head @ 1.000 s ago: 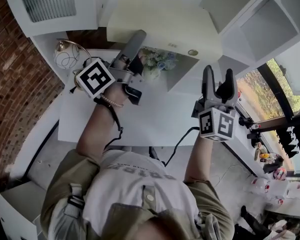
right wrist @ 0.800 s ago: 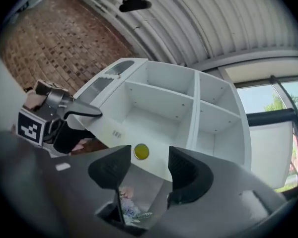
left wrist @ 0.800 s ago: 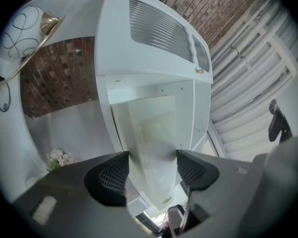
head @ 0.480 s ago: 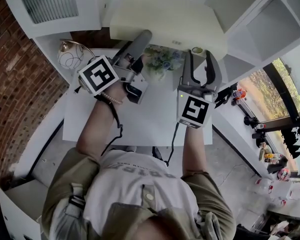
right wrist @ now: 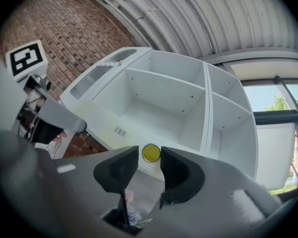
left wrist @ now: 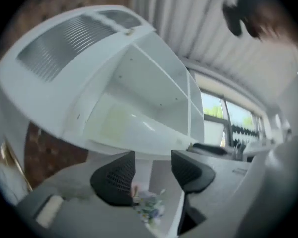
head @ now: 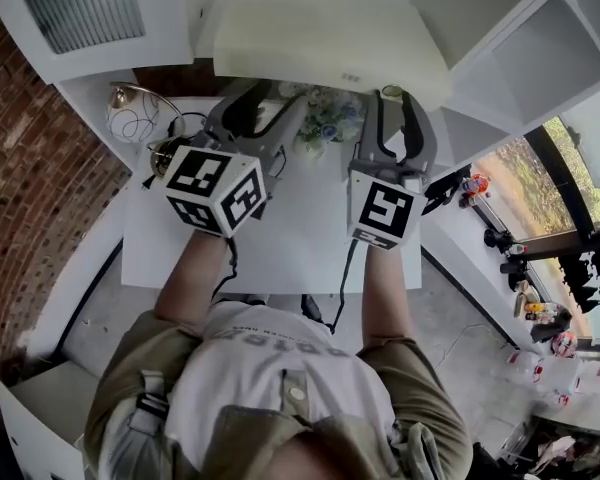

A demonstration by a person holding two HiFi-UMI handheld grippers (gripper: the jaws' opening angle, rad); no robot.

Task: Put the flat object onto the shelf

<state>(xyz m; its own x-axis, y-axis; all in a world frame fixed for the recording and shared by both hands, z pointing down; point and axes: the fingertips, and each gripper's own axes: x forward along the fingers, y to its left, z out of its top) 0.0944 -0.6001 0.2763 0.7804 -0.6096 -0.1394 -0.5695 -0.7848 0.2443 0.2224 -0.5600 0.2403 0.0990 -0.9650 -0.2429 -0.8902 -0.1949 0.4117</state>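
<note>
A white shelf unit (head: 330, 38) stands at the far edge of the white table (head: 280, 238). A small round yellow disc (head: 392, 92) lies on the front lip of its bottom board, also visible in the right gripper view (right wrist: 150, 152). A bunch of pale flowers (head: 325, 126) sits on the table under that lip. My left gripper (head: 270, 103) points at the shelf left of the flowers, and its jaws are closing with nothing between them (left wrist: 151, 175). My right gripper (head: 395, 118) points at the disc, its jaws closing on empty air (right wrist: 149, 170).
A gold wire ornament (head: 130, 113) stands at the table's far left corner. Beside the table on the left is a brick wall (head: 40, 198). A slatted cabinet door (head: 80, 8) tops the shelf unit's left part. More open compartments (right wrist: 228, 118) lie to the right. A cable (head: 345, 278) hangs off the near edge.
The right gripper has swung left and forward from the table's right side to face the shelf, and its jaws have narrowed. The left gripper has rolled so its cube faces up.
</note>
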